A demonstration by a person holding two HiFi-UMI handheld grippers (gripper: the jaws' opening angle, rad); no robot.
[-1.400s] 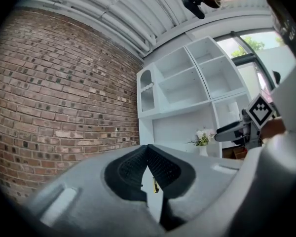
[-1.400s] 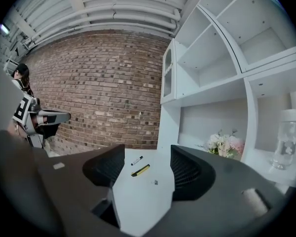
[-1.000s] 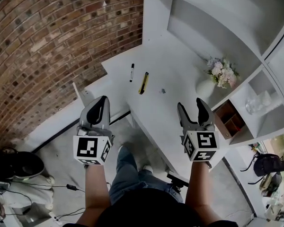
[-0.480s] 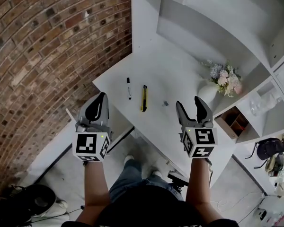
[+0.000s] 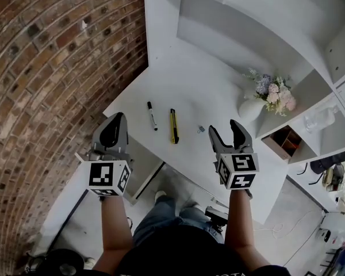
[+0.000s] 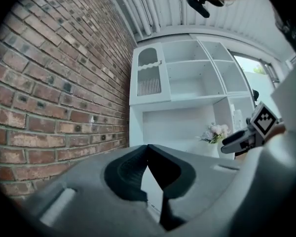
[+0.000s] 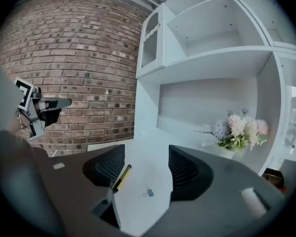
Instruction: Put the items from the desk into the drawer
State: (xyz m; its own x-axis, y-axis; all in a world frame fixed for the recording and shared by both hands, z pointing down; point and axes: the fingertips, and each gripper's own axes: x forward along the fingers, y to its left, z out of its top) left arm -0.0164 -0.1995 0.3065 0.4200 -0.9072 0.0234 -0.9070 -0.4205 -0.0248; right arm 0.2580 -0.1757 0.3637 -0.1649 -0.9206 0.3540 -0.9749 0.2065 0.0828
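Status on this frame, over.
Left gripper jaws shut, right gripper jaws open, both empty. Marker, utility knife, clip untouched on desk. Vase off to the side.

A red brick wall (image 5: 46, 68) fills the frame's left; white wooden shelving (image 5: 247, 33) occupies the upper right, grey floor (image 5: 293, 206) below.

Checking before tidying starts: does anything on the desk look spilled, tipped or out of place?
Nothing stands out. The marker, yellow utility knife and small clip lie flat and apart on the desk; the flower vase stands upright.
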